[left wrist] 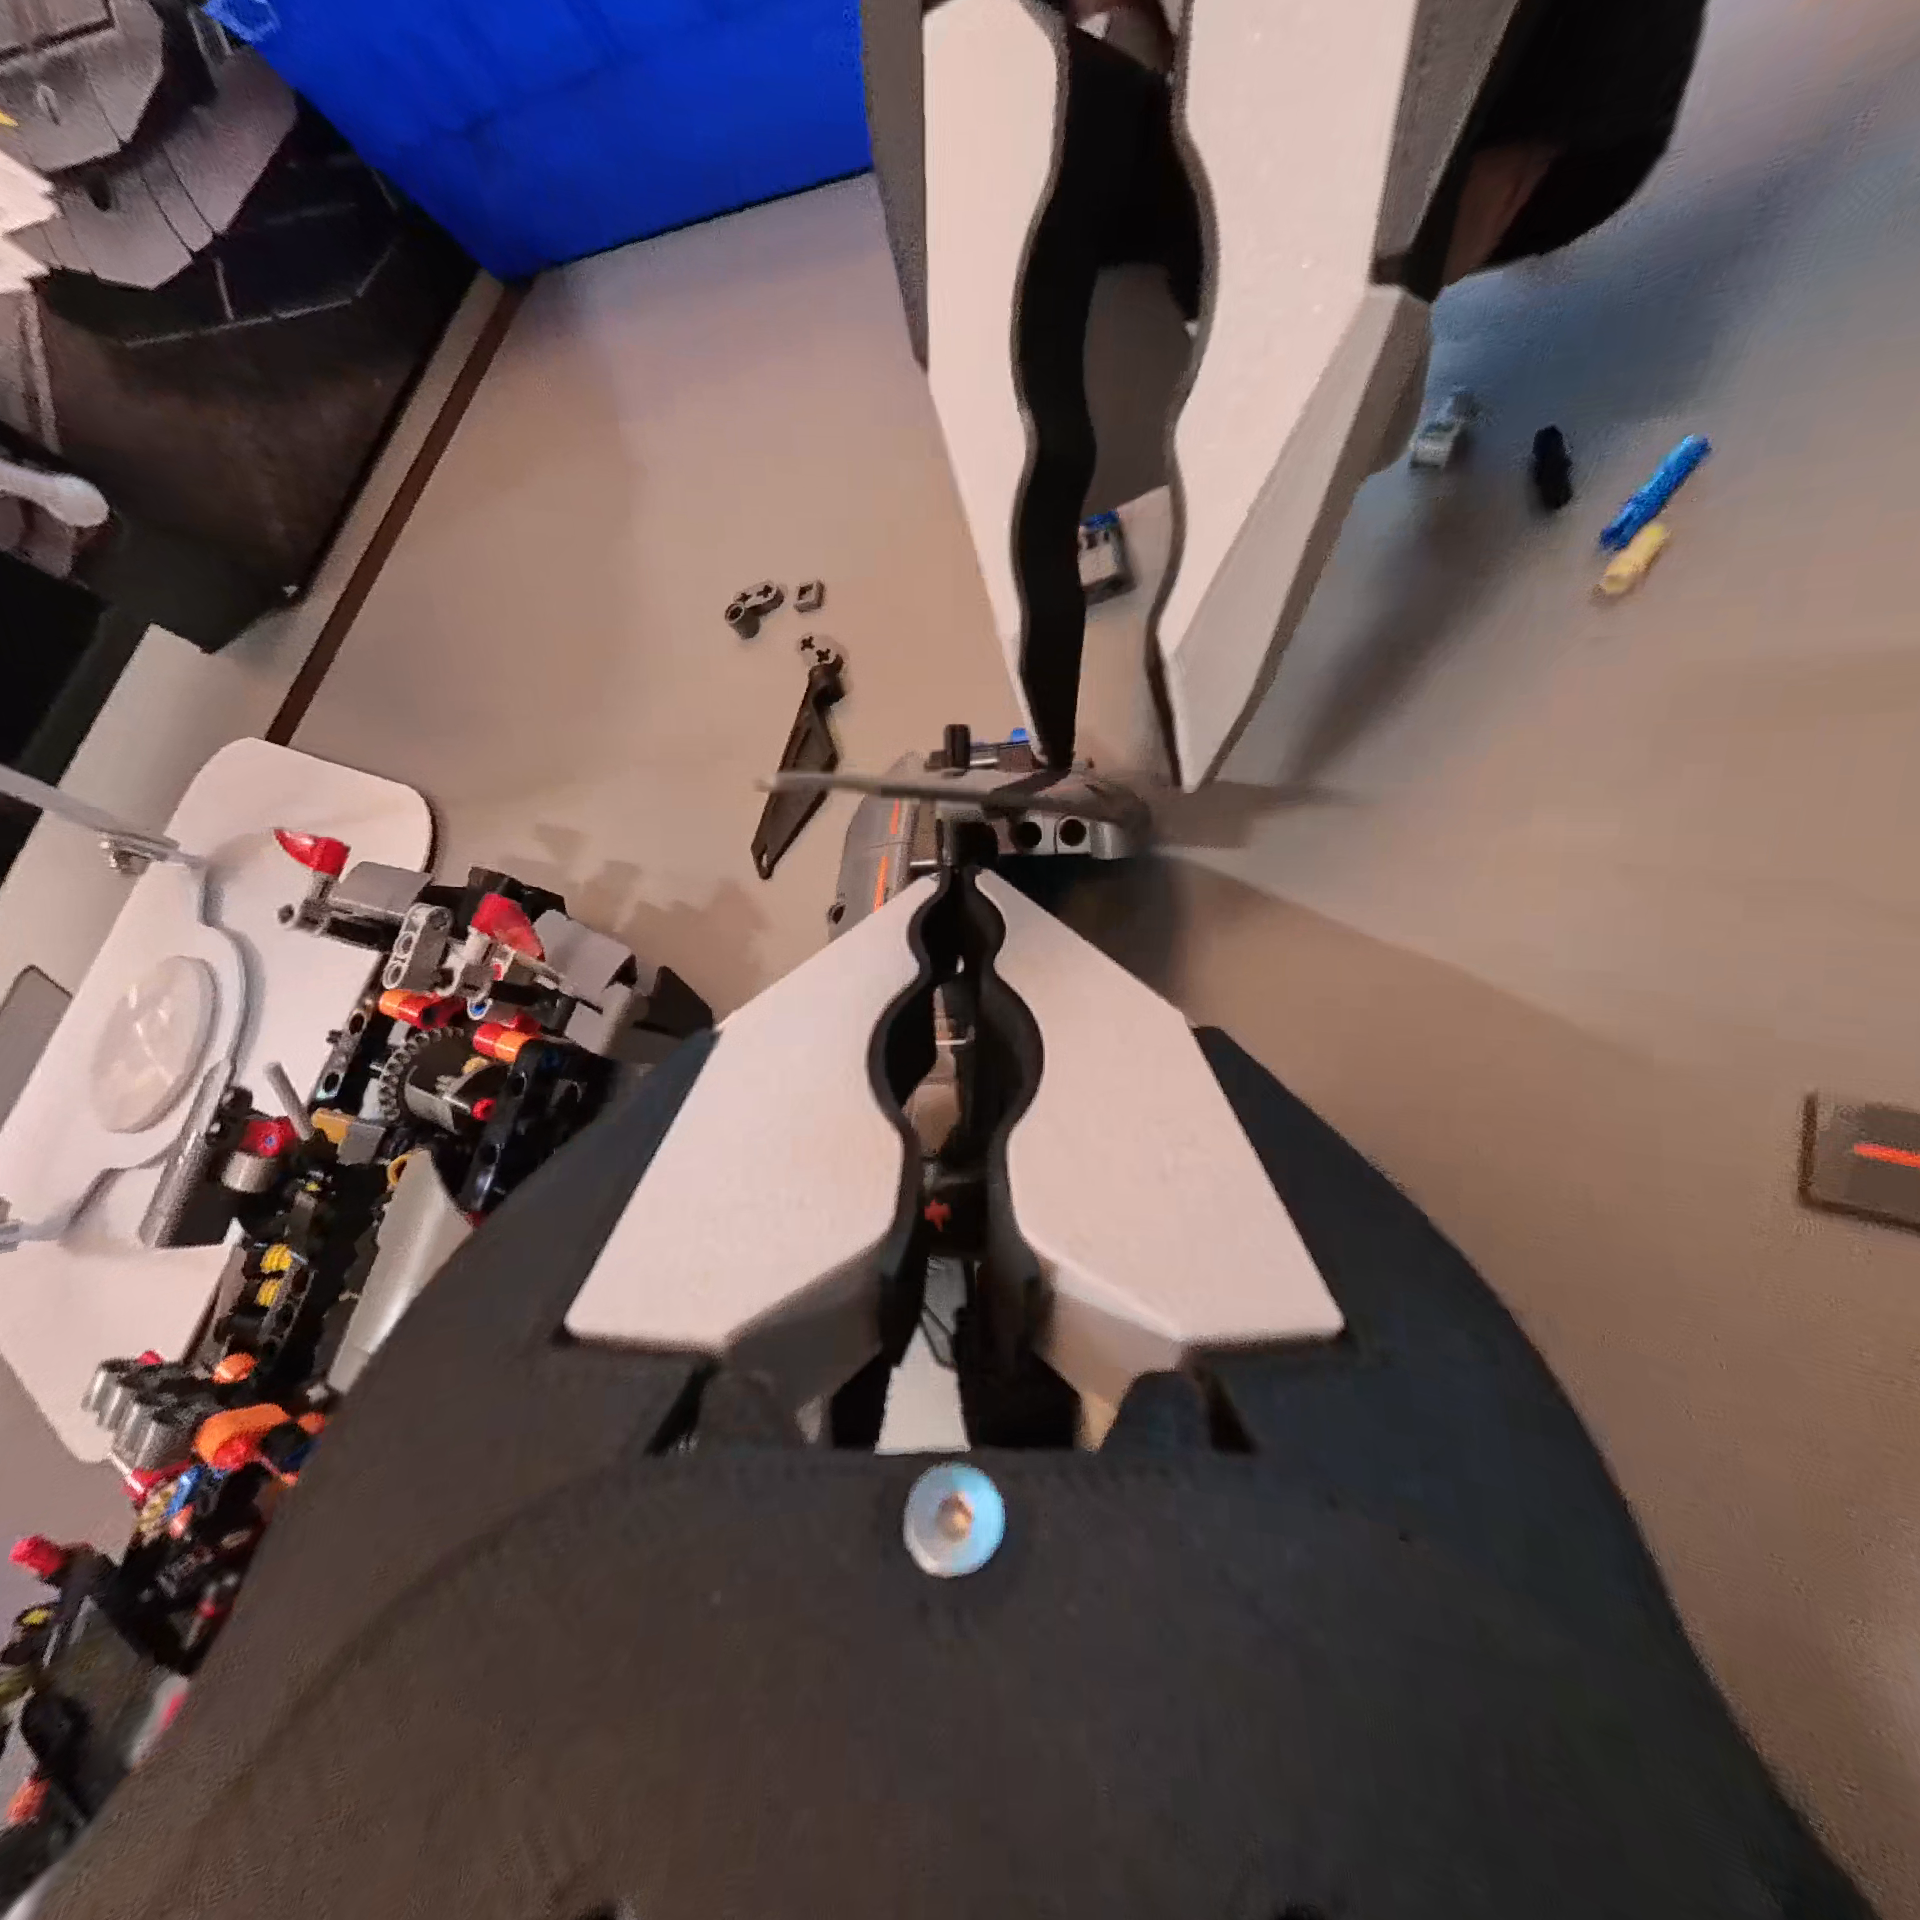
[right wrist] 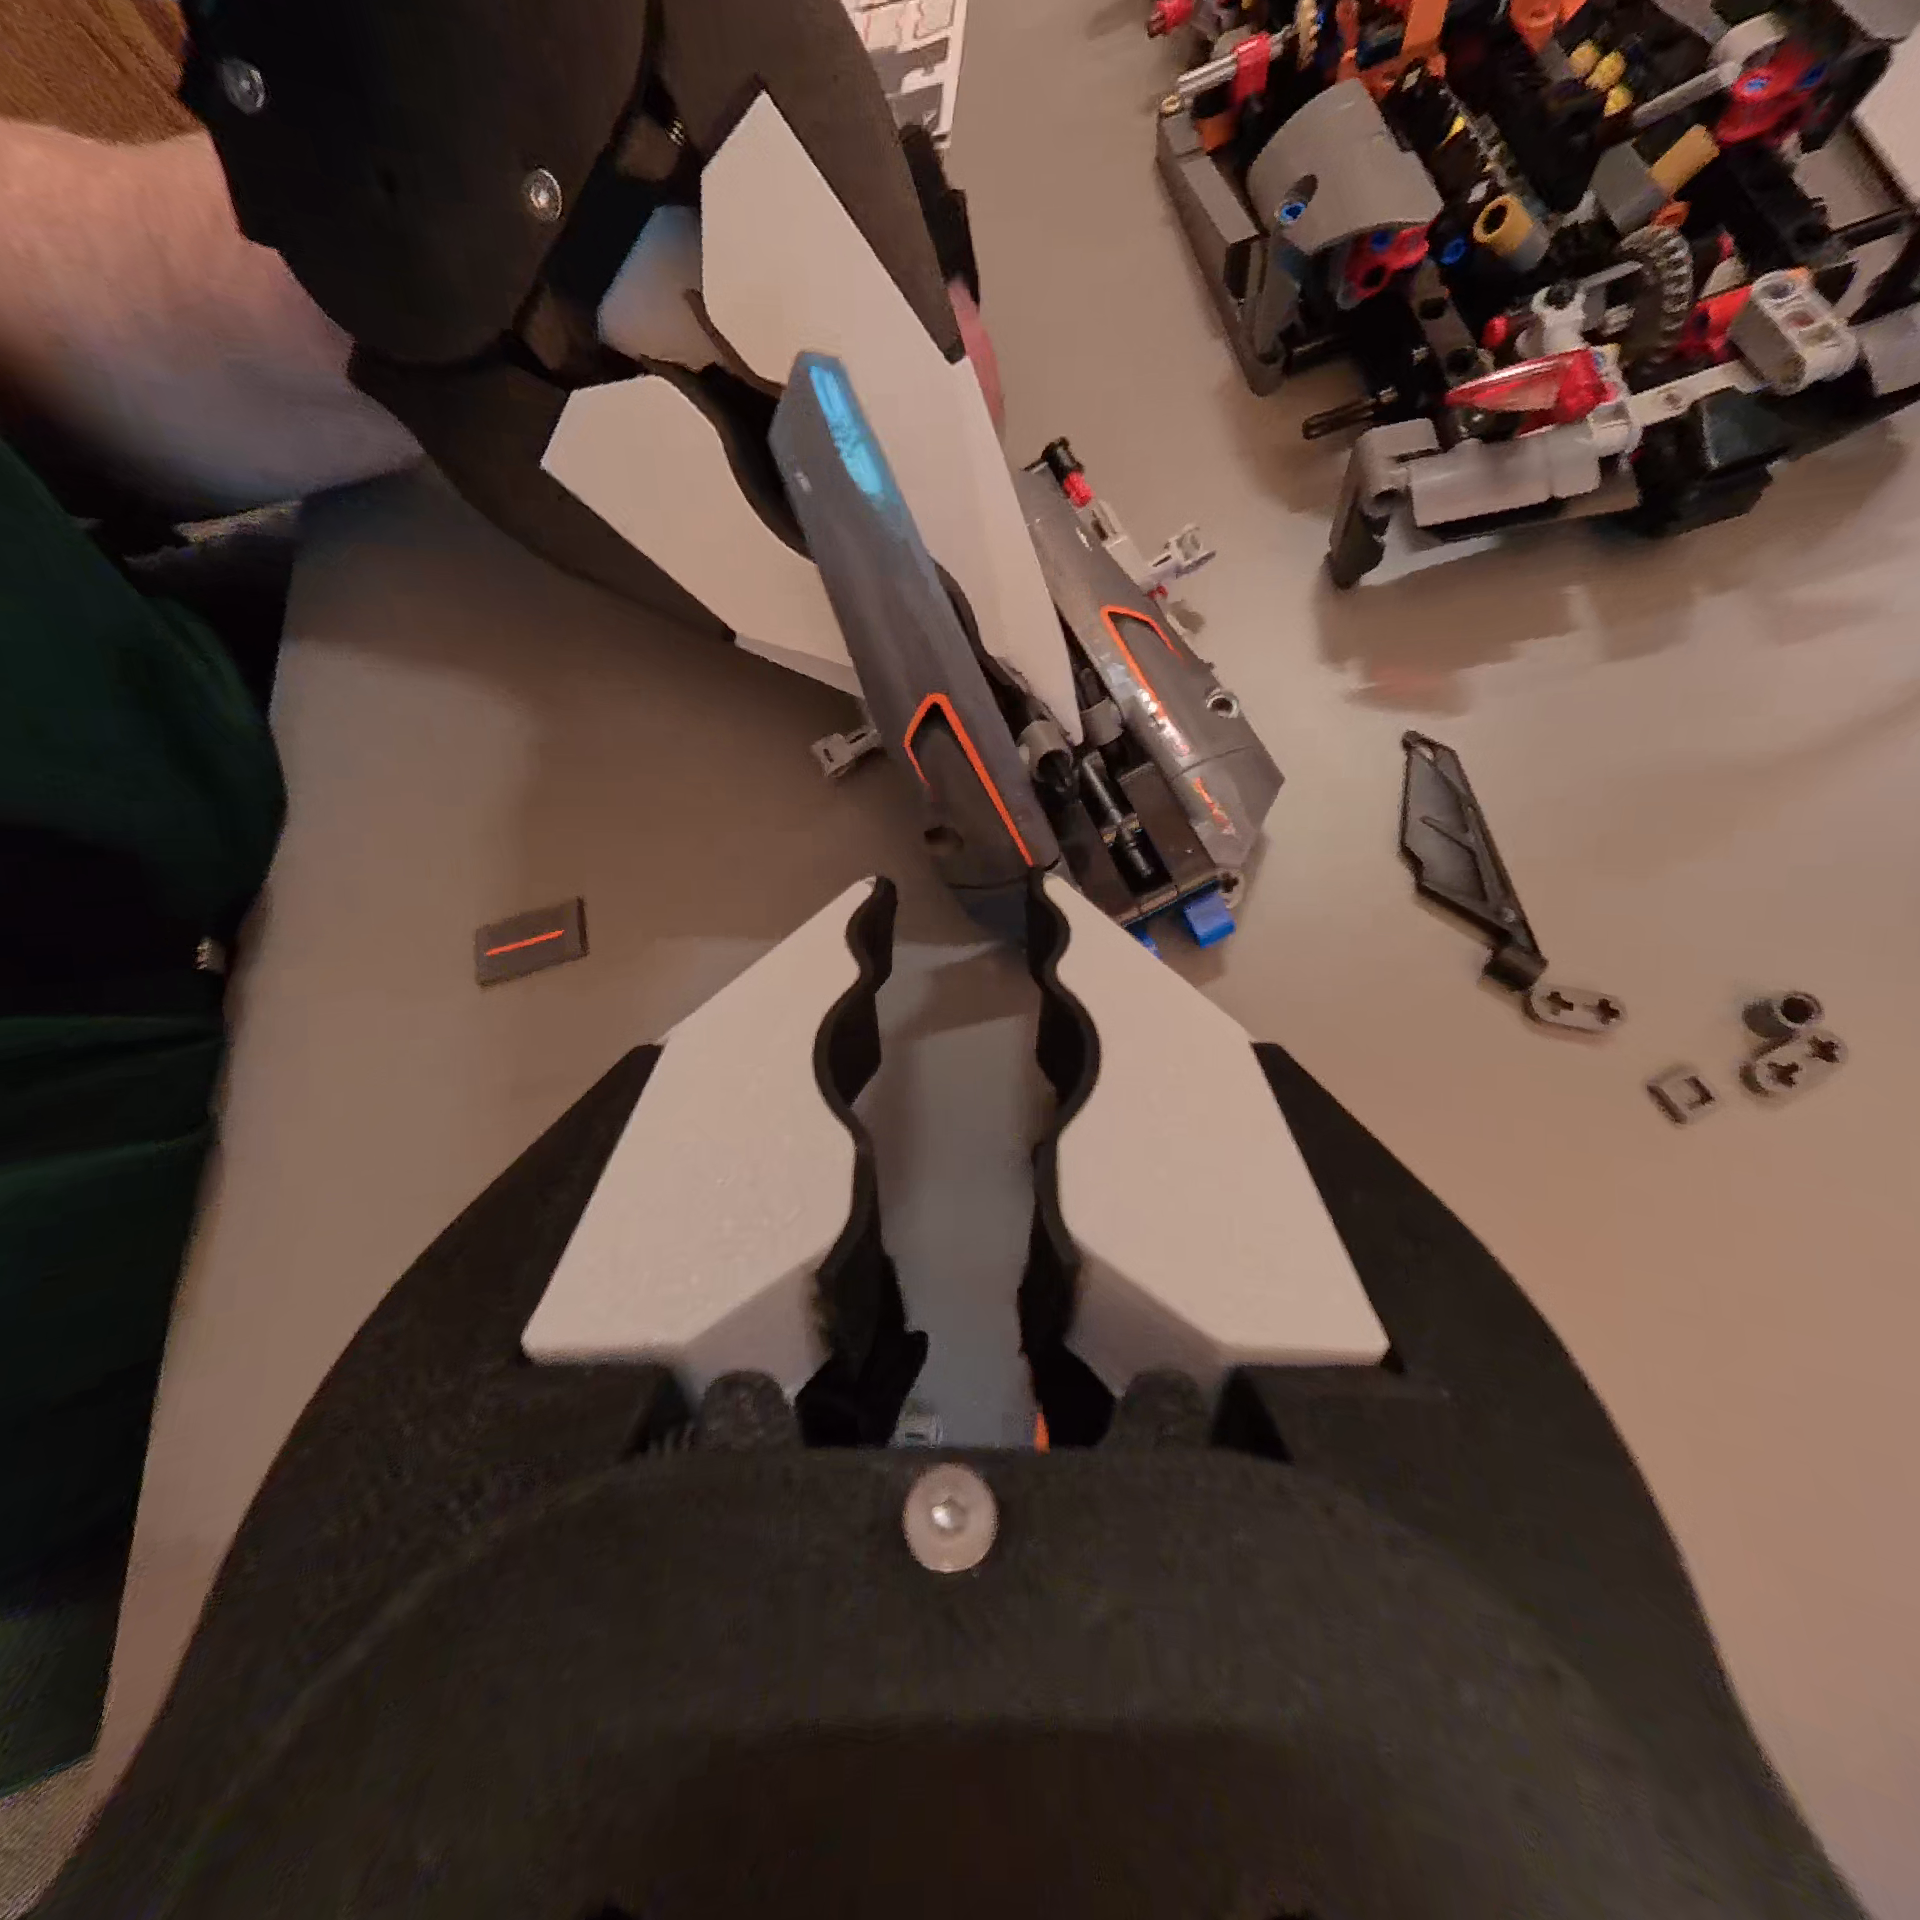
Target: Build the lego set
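A small dark grey sub-assembly with orange-lined panels [right wrist: 935, 665] lies on the tan table [right wrist: 1351, 1247]. In the left wrist view its grey holed beam [left wrist: 1060, 834] shows. My left gripper [left wrist: 961, 883] is shut, with its tips against a black pin [left wrist: 971, 840] of that sub-assembly. From the right wrist view it [right wrist: 1065, 732] reaches down between the two panels. I cannot tell whether anything is pinched. My right gripper [right wrist: 961, 894] is open. The near end of the left panel stands between its tips, with the right pad [right wrist: 1039, 904] against it and the left pad apart. It also shows in the left wrist view [left wrist: 1122, 774].
The large multicoloured Technic model [right wrist: 1558, 260] stands at the far right, on a white tray [left wrist: 312, 790]. A loose black wing panel [right wrist: 1465, 852], small grey connectors [right wrist: 1777, 1039] and an orange-striped tile [right wrist: 530, 940] lie around. There is a blue bin [left wrist: 571, 125] and blue and yellow pins [left wrist: 1652, 499]. My left and right fingertips are right by each other. My right tips are roughly 11 cm from the orange-striped tile [right wrist: 530, 940].
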{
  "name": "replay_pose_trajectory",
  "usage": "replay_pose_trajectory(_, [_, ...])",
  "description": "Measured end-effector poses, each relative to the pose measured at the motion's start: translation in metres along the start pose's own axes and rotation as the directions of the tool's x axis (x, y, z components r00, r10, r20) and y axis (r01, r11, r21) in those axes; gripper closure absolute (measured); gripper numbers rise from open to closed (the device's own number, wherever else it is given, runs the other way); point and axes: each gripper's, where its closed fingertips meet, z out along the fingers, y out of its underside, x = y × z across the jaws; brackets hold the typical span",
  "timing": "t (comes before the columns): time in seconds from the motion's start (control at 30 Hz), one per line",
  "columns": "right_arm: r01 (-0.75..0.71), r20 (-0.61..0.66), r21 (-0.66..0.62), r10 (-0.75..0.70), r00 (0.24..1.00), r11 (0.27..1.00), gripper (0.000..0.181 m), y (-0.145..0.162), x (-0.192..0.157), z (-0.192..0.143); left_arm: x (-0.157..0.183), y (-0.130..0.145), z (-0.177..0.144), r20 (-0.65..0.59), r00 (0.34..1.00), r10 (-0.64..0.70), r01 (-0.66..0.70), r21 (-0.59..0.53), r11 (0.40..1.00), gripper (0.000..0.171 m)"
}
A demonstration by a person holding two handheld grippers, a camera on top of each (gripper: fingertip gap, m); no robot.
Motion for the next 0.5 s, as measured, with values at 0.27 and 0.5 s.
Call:
replay_pose_trajectory(0.27, [-0.026,-0.206,-0.040,0.018,0.978,0.999,0.156,-0.004,0.065,-0.032,0.006,0.003,0.000,-0.064,0.997,0.043,-0.042,0.010,0.999,0.171])
replay_pose_trajectory(0.5, [0.001,-0.260,-0.213,-0.058,0.964,0.977,0.162,0.013,0.109,-0.013,0.005,0.004,0.000,-0.051,0.998,0.041,-0.040,0.022,0.999,0.171])
